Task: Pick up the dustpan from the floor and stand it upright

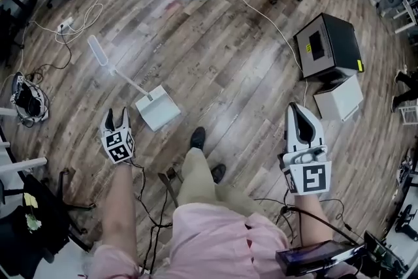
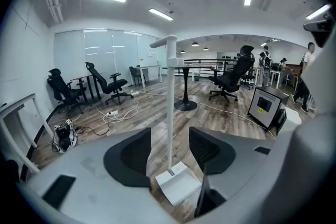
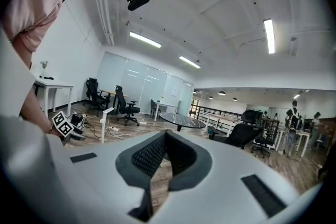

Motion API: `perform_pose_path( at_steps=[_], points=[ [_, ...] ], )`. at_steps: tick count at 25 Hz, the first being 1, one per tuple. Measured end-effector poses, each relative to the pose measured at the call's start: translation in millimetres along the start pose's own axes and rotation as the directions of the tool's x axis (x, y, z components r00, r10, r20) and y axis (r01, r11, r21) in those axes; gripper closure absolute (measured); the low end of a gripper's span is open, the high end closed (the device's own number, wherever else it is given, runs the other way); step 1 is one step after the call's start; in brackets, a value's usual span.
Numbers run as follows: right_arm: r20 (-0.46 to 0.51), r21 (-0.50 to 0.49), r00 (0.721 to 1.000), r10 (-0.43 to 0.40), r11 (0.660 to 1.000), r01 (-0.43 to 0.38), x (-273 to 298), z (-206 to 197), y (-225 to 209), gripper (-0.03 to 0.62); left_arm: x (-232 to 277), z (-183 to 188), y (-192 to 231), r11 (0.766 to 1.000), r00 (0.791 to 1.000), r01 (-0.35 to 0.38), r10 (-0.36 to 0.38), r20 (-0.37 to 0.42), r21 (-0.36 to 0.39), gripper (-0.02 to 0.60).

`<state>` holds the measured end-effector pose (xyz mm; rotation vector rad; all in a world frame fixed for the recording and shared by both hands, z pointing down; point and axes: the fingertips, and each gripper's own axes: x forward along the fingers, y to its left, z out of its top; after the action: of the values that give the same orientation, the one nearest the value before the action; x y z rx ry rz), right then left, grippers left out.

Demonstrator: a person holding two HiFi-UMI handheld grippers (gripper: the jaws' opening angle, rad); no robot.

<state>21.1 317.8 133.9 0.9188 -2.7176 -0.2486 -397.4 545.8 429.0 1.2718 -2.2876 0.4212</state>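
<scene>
Wood floor point(image 1: 228, 75), upright dustpan point(image 1: 158, 108) beyond left tongs point(image 1: 116, 114)

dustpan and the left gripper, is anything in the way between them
Nothing visible stands in the way. The dustpan stands upright on the bare wood floor, just ahead of the left gripper. In the left gripper view its handle shows in the gap between the open jaws, and neither jaw touches it.
</scene>
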Motion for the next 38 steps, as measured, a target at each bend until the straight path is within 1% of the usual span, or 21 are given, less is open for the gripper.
perform_pose_path(
  at_steps=[3,6,8,10,12,13,15,17,19,21,22,23,24,25,26,28,29,31,34,36,38],
  points=[
    [0.027,0.004,1.000,0.013,1.000,-0.013,0,13,8,0.594,-31,-11,-18,0.999,0.999,0.033,-0.034,-0.012,-0.014,0.365],
    [0.067,0.014,0.998,0.013,1.000,-0.014,-4,27,15,0.592,-64,0,-50,0.994,0.995,0.103,-0.102,0.019,-0.033,0.365],
    [0.092,0.023,0.996,0.009,1.000,-0.011,-6,37,18,0.592,-85,23,-76,0.988,0.986,0.156,-0.155,0.064,-0.018,0.365],
    [0.117,0.038,0.993,0.005,0.999,-0.009,-9,48,19,0.592,-104,58,-102,0.979,0.971,0.202,-0.202,0.126,0.011,0.365],
    [0.140,0.058,0.990,-0.001,0.998,-0.007,-13,58,17,0.594,-122,100,-127,0.969,0.948,0.244,-0.249,0.198,0.050,0.365],
    [0.148,0.068,0.989,-0.004,0.998,-0.006,-15,63,16,0.592,-130,122,-139,0.963,0.933,0.261,-0.271,0.236,0.073,0.365],
    [0.160,0.081,0.987,-0.011,0.997,-0.002,-21,75,15,0.592,-147,169,-161,0.949,0.894,0.289,-0.315,0.317,0.129,0.365],
    [0.179,0.081,0.983,-0.023,0.997,0.008,-25,89,11,0.592,-163,218,-183,0.931,0.842,0.309,-0.363,0.399,0.194,0.365],
    [0.203,0.072,0.978,-0.044,0.997,0.030,-30,104,5,0.593,-179,266,-208,0.904,0.774,0.322,-0.423,0.471,0.283,0.368],
    [0.214,0.082,0.974,-0.071,0.995,0.055,-36,115,-3,0.593,-197,307,-238,0.864,0.698,0.316,-0.492,0.520,0.393,0.421],
    [0.222,0.089,0.971,-0.085,0.994,0.066,-40,120,-7,0.592,-207,324,-253,0.843,0.665,0.311,-0.523,0.533,0.439,0.454],
    [0.232,0.093,0.968,-0.098,0.993,0.078,-43,125,-11,0.594,-216,338,-267,0.826,0.638,0.310,-0.548,0.541,0.471,0.481],
    [0.237,0.101,0.965,-0.113,0.991,0.091,-46,130,-15,0.594,-224,350,-280,0.813,0.617,0.315,-0.567,0.545,0.489,0.515],
    [0.236,0.110,0.963,-0.129,0.988,0.105,-49,135,-20,0.593,-232,359,-293,0.804,0.602,0.326,-0.582,0.547,0.497,0.538],
    [0.236,0.118,0.961,-0.144,0.986,0.119,-53,139,-25,0.594,-238,366,-305,0.798,0.590,0.343,-0.594,0.547,0.496,0.546],
    [0.271,0.119,0.948,-0.164,0.984,0.136,-59,148,-32,0.593,-251,375,-325,0.790,0.577,0.386,-0.610,0.544,0.477,0.553],
    [0.291,0.119,0.941,-0.171,0.983,0.141,-62,152,-34,0.594,-256,378,-333,0.788,0.574,0.408,-0.614,0.541,0.462,0.554],
    [0.309,0.128,0.932,-0.189,0.979,0.156,-69,158,-37,0.594,-266,381,-347,0.786,0.580,0.434,-0.617,0.532,0.439,0.555],
    [0.304,0.139,0.928,-0.217,0.973,0.182,-79,159,-42,0.594,-279,380,-366,0.783,0.583,0.435,-0.621,0.524,0.444,0.556],
    [0.286,0.144,0.929,-0.234,0.969,0.200,-83,156,-47,0.594,-284,377,-377,0.778,0.581,0.428,-0.626,0.520,0.459,0.557],
    [0.268,0.147,0.932,-0.244,0.966,0.210,-85,152,-50,0.594,-284,374,-382,0.773,0.583,0.435,-0.632,0.510,0.461,0.557]
  ],
)
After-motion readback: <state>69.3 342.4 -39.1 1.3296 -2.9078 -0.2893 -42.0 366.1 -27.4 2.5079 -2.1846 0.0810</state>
